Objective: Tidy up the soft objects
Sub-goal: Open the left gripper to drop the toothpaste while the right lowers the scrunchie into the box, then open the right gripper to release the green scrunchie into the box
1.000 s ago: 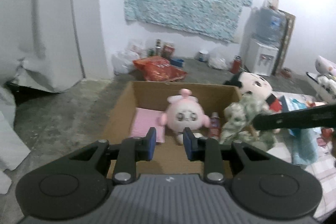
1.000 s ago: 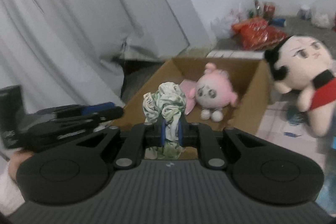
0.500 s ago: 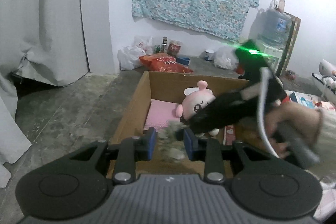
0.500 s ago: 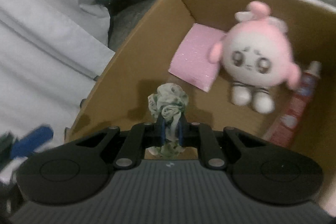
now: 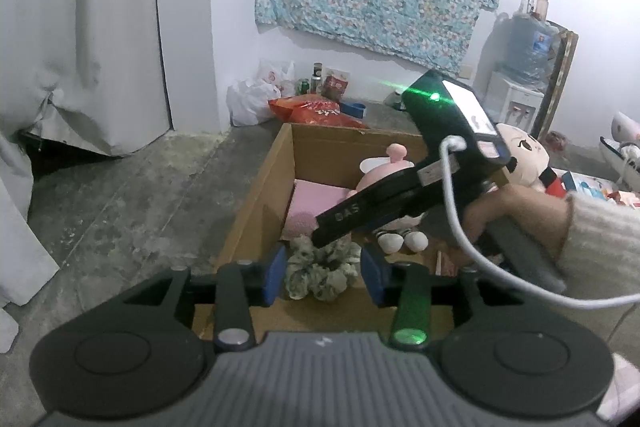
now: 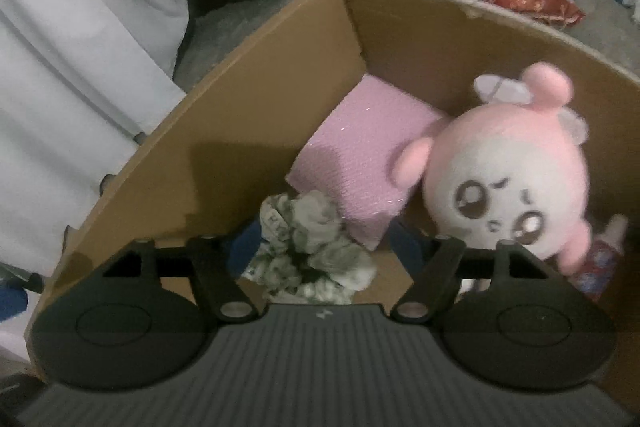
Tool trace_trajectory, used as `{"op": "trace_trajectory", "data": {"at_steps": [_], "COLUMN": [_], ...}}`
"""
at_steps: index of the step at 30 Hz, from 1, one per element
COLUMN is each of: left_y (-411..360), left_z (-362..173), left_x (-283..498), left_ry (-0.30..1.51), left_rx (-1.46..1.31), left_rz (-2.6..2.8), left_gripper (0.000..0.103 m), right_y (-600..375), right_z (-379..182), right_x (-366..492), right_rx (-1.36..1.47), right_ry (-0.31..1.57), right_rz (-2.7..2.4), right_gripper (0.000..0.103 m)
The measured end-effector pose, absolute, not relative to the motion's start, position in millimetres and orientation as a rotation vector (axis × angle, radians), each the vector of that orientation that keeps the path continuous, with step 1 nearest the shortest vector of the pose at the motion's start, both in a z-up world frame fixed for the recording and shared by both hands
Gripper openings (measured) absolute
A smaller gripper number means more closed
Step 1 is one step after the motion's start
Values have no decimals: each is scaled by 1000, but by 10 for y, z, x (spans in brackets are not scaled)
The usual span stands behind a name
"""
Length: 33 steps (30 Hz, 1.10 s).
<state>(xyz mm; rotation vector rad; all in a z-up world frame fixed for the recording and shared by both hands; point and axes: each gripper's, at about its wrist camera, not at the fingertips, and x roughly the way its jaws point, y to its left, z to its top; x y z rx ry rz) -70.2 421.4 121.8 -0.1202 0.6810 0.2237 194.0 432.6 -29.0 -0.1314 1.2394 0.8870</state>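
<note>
Scrunchie released into the box.
Crumpled green-and-white fabric scrunchie (image 6: 310, 247) lies on the floor of the brown cardboard box (image 6: 256, 75), touching the pink foam pad (image 6: 360, 163), near the round pink-and-white plush doll (image 6: 508, 187). Right gripper (image 6: 324, 247) jaws opening, straddling it, pads clear. Left gripper (image 5: 324, 273) opening too, empty. Risk: fabric catches a pad on withdrawal and gets dragged out.

The left black plastic two-finger gripper (image 5: 324, 277) has blue pads, round silver screws and a ribbed grey housing; the right black plastic gripper (image 6: 320, 247) looks alike; a white cable (image 5: 460, 227); a white ribbed knit sleeve (image 5: 600, 231).
</note>
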Motion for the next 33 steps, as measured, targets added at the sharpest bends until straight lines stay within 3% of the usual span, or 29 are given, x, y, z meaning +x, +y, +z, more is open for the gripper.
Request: {"op": "trace_trajectory", "data": {"at_steps": [1, 3, 6, 8, 12, 15, 18, 27, 33], "left_y": [4201, 4169, 4134, 4084, 3959, 3836, 3656, 2866, 2156], "left_z": [1227, 1250, 1291, 1325, 1416, 1494, 1602, 1990, 2143], "left_x": [-707, -713, -720, -731, -802, -872, -947, -1084, -996], "left_ry": [680, 679, 677, 678, 676, 659, 628, 536, 489], "left_rx": [-118, -114, -114, -117, -98, -76, -40, 4, 43], "left_rz": [225, 227, 235, 243, 237, 229, 241, 167, 39], "left_gripper": [43, 43, 43, 43, 43, 46, 46, 47, 49], "right_y": [4305, 4237, 4191, 4262, 4378, 4207, 3923, 2222, 676], "right_z": [-261, -228, -282, -411, -534, -296, 53, 1402, 1773], "right_x": [1937, 1949, 1921, 1888, 1756, 1736, 1748, 1655, 1396], "right_rx": [-137, -131, -111, -135, -194, -143, -112, 74, 137], "right_ry": [1236, 1251, 1271, 1273, 1264, 1263, 1204, 916, 800], "right_rz": [885, 884, 897, 879, 882, 895, 896, 923, 811], "right_gripper": [69, 45, 31, 29, 30, 40, 43, 43, 43]}}
